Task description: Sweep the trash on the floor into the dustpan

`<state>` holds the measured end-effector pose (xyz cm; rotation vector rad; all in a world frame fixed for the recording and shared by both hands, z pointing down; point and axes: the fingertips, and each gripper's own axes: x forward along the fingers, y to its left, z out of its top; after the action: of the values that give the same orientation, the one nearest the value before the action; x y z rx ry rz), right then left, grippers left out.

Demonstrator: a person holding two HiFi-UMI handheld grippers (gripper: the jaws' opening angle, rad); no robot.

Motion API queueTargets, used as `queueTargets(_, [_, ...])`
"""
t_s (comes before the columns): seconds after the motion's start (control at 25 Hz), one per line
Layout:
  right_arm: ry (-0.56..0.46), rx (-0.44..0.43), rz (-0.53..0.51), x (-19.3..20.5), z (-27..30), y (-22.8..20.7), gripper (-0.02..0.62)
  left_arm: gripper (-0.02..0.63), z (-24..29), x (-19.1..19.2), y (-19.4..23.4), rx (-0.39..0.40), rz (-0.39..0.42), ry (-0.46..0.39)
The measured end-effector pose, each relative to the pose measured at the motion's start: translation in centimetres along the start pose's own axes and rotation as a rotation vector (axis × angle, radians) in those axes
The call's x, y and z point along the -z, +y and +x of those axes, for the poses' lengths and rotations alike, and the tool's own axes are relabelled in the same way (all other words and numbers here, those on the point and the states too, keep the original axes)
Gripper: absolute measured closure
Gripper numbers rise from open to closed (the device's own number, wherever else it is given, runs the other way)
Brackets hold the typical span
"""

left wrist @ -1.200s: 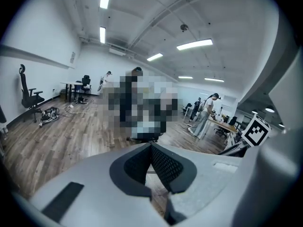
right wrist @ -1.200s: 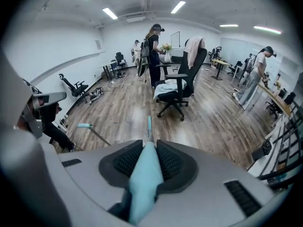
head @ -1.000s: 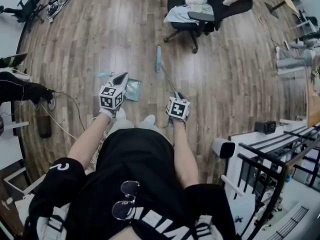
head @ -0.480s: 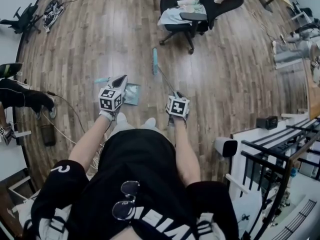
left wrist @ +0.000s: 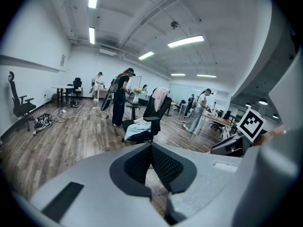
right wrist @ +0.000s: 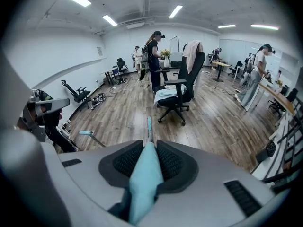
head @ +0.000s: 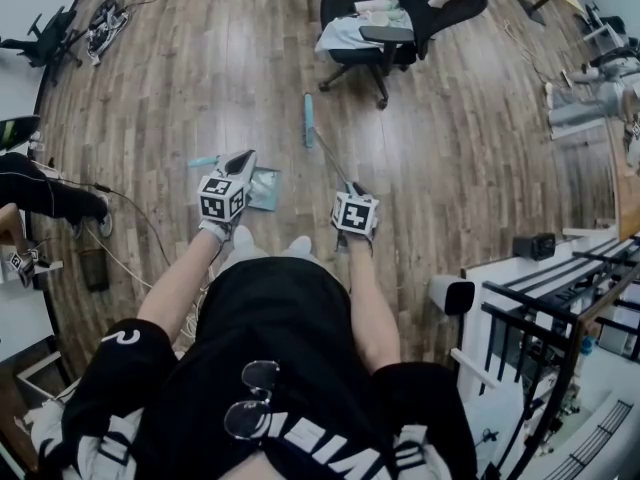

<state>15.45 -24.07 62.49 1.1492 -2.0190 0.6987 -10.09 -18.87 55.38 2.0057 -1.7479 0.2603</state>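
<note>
The head view shows my right gripper (head: 355,192) shut on the broom's thin handle. The teal broom head (head: 309,120) rests on the wood floor ahead. In the right gripper view the teal grip (right wrist: 144,183) sits between the pads, with the broom head (right wrist: 149,124) beyond. The teal dustpan (head: 265,188) lies on the floor beside my left gripper (head: 243,156), partly hidden by it. Its handle tip (head: 203,160) sticks out to the left, and the handle tip (right wrist: 86,133) also shows in the right gripper view. The left gripper (left wrist: 151,148) has its pads together with nothing visible between them. I see no trash.
A black office chair (head: 385,33) draped with clothes stands ahead of the broom. Cables (head: 125,213) and a person's leg (head: 45,193) lie at the left. A white desk and black railing (head: 530,298) fill the right. Several people (left wrist: 118,98) stand farther off.
The head view shifted slightly a second ago. Since then both grippers, the broom and the dustpan have kept their places. A person at the left edge has moved a little.
</note>
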Motion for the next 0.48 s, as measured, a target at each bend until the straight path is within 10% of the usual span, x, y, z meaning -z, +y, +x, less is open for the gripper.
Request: queueTargets(0.48, [-0.006,-0.003,0.014,-0.33,-0.40,-0.53,0.511,0.607,0.04,-0.05,-0.48,0.002,0.002,0.007])
